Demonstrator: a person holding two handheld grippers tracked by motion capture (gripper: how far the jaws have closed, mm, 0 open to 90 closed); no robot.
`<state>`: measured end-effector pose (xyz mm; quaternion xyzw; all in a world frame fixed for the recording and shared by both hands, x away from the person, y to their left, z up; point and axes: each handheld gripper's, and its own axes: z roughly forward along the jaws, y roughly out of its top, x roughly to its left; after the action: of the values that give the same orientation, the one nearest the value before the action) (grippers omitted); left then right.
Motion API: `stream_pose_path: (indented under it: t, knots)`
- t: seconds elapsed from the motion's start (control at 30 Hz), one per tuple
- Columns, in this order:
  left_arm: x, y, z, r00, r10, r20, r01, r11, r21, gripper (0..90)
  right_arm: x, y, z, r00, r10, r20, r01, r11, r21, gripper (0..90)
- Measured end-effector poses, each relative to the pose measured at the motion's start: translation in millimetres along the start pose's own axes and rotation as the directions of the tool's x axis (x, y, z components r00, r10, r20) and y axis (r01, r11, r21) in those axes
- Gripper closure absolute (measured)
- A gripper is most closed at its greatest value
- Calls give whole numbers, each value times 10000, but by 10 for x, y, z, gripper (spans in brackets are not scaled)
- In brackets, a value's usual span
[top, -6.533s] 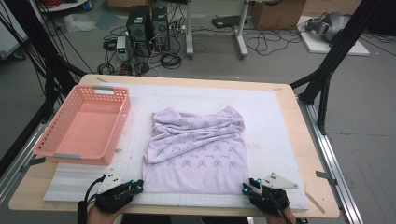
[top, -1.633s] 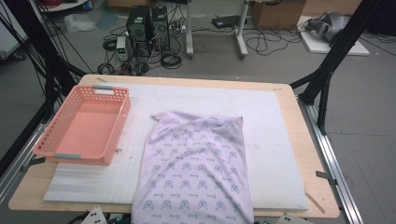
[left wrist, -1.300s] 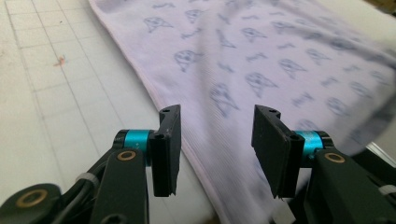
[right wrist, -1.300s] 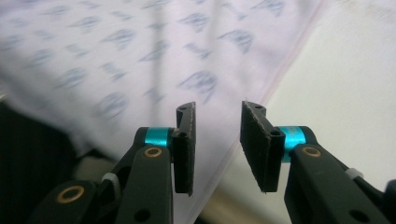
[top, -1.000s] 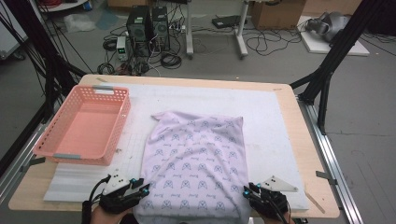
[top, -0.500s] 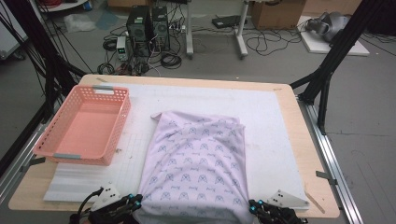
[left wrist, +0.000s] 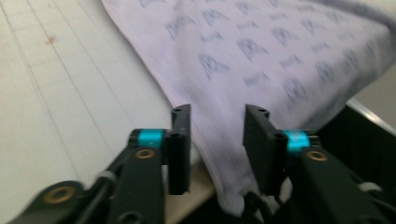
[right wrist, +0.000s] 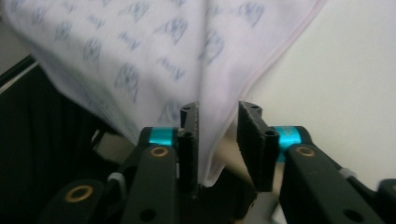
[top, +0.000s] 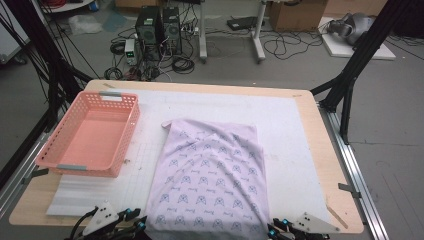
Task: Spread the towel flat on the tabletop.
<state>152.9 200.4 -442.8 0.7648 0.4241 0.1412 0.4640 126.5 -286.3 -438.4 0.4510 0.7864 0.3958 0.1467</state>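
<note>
1. High view: the pale lilac printed cloth (top: 210, 177) lies spread on the white mat (top: 290, 130), just to the right of the pink basket (top: 92, 132), which I take as landmark. The cloth's near edge hangs over the table's front edge and is cut off by the bottom of the frame.
2. High view again: the left gripper (top: 135, 227) sits at the cloth's near-left corner, below and to the right of the basket; the right gripper (top: 272, 231) is at the near-right corner, well apart from the basket. Both are mostly cut off at the bottom, so the jaws cannot be read from here. The hands holding them are out of frame.
3. Left gripper view: the left gripper (left wrist: 217, 135) has its jaws partly apart; they have just been opening. The cloth (left wrist: 261, 60) corner droops between them, touching neither pad that I can make out. Blur softens the print, and where the cloth ends below the jaws is hidden.
4. Right gripper view: the right gripper (right wrist: 217, 135) also stands partly open, its jaws having just been opening. A fold of the cloth (right wrist: 140, 51) hangs in the gap, lying against the left jaw with a clear gap to the right one. The fold's lower end is hidden behind the gripper body, and the picture is blurred.
</note>
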Motion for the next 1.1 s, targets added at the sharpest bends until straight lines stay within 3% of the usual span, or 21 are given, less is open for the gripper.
stream_pose_path:
  t: [0.13, 0.2, 0.27, 0.33, 0.4, 0.43, 0.47, 0.57, 0.73, 0.87, 0.97, 1.03, 1.07, 1.1]
  knots:
    - [47, 151, 333, 9991, -214, -377, 222, 9995, 221, 546, -56, 152, 145, 9992, -76, 394, 85, 9997, -218, 647]
    - [39, 178, 459, 9988, 63, -482, -41, 9990, 454, 558, -94, 212, 244, 9984, -28, 566, 35, 9999, -116, 643]
    - [-7, 176, 491, 9962, 390, -778, -359, 9985, 415, 674, -121, 253, 329, 9975, 34, 701, -35, 10000, 12, 640]
    - [-17, 154, 469, 9960, 503, -738, -470, 9979, 453, 866, -142, 261, 401, 9974, 126, 704, -139, 9998, 174, 672]
    - [-18, 133, 430, 9971, 460, -599, -431, 9979, 484, 879, -148, 244, 416, 9969, 155, 767, -164, 9998, 112, 751]
    - [-16, 122, 404, 9977, 418, -525, -390, 9978, 531, 881, -158, 241, 404, 9982, 284, 533, -292, 9995, 149, 872]
    - [-17, 109, 379, 9986, 254, -455, -230, 9984, 524, 881, -165, 237, 394, 9994, 253, 236, -257, 9995, 195, 873]
    - [-28, 59, 289, 9995, 160, -267, -144, 9982, 585, 882, -142, 221, 350, 9998, 63, 203, -70, 9994, 350, 877]
    - [-94, -13, 121, 9998, 213, -21, -211, 9979, 615, 882, -100, 167, 258, 9999, -102, 13, 101, 9990, 442, 879]
    - [-151, -94, -10, 9986, 520, 115, -528, 9950, 846, 881, -49, 105, 139, 9997, -150, -208, 161, 9985, 530, 879]
    - [-180, -161, -88, 9981, 528, 314, -558, 9931, 1032, 881, -16, 23, 55, 9988, -192, -452, 231, 9958, 889, 878]
    - [-188, -159, -120, 9976, 614, 330, -644, 9931, 978, 860, -3, -23, 23, 9984, -158, -534, 195, 9974, 700, 841]
    - [-180, -141, -128, 9984, 537, 194, -548, 9966, 614, 797, -6, -27, 12, 9988, -115, -485, 142, 9984, 551, 761]
    - [-162, -127, -131, 9989, 448, 135, -453, 9982, 387, 641, -26, -14, 8, 9991, 27, -414, -14, 9995, 312, 702]
